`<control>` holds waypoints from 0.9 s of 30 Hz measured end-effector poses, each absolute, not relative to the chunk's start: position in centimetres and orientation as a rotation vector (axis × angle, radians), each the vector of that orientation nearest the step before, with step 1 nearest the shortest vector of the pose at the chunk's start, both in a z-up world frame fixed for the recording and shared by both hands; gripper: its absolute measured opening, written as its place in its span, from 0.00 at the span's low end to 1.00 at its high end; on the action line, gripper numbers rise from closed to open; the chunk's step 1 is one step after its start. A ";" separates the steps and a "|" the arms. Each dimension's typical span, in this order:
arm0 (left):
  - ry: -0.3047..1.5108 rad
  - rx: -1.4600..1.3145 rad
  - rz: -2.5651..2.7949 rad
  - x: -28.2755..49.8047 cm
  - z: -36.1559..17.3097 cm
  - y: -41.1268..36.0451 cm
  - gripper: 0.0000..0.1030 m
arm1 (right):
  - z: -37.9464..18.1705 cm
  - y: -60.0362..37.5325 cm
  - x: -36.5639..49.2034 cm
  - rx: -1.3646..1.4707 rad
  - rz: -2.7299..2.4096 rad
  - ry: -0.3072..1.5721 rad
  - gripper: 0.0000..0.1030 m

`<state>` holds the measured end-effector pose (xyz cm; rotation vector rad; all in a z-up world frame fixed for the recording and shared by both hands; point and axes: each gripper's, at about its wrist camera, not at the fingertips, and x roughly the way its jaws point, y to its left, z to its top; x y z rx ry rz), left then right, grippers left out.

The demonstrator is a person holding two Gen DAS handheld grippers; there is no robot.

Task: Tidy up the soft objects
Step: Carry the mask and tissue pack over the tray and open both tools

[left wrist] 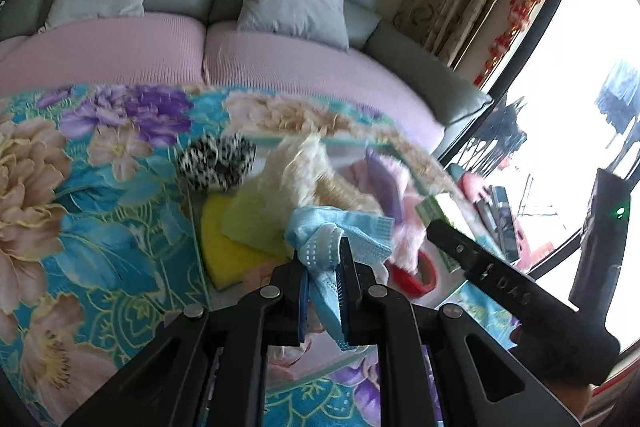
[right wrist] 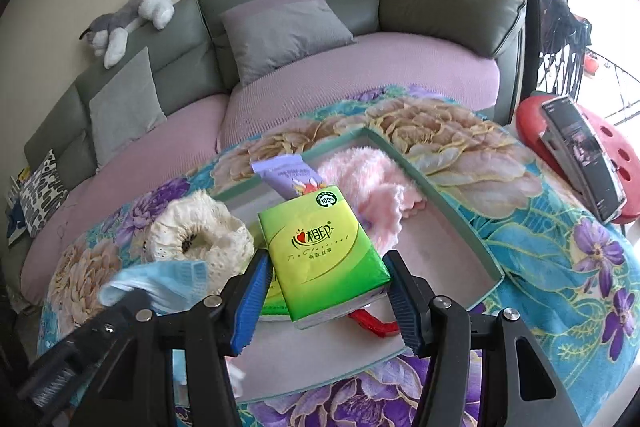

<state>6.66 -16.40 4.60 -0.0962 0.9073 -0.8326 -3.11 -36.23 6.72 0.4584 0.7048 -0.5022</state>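
Note:
My left gripper (left wrist: 323,259) is shut on a light blue face mask (left wrist: 340,231) and holds it over the shallow box (right wrist: 460,219). The mask also shows in the right wrist view (right wrist: 160,285). My right gripper (right wrist: 324,267) is open, its blue pads either side of a green tissue pack (right wrist: 320,247) that rests in the box. In the box lie a cream scrunchie (right wrist: 200,235), a pink fluffy cloth (right wrist: 368,183), a purple packet (right wrist: 288,175), a red ring (right wrist: 372,323) and yellow-green cloths (left wrist: 240,223). A black-and-white scrunchie (left wrist: 216,163) lies at the box's edge.
The box sits on a floral blue tablecloth (right wrist: 560,227). Behind is a grey sofa (right wrist: 280,3) with pink seat covers, cushions and a plush dog (right wrist: 132,15). A red stool (right wrist: 616,155) with a dark device stands at the right by the window.

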 end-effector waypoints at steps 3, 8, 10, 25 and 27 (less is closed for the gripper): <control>0.937 -0.079 -0.827 6.8 3.6 -17.0 0.12 | 5.8 -36.4 -2.6 0.462 -0.490 0.735 0.58; 0.961 -0.042 -0.815 6.9 2.2 -17.9 0.13 | 4.6 -36.5 -2.0 0.474 -0.478 0.774 0.58; 0.986 -0.028 -0.803 7.1 1.3 -18.2 0.13 | 4.1 -36.5 -1.8 0.475 -0.474 0.793 0.58; 1.013 0.036 -0.807 7.3 1.4 -18.8 0.22 | 3.1 -36.2 -1.2 0.457 -0.482 0.873 0.59; 1.018 0.064 -0.804 7.2 1.7 -18.9 0.33 | 3.2 -36.2 -1.2 0.451 -0.487 0.879 0.59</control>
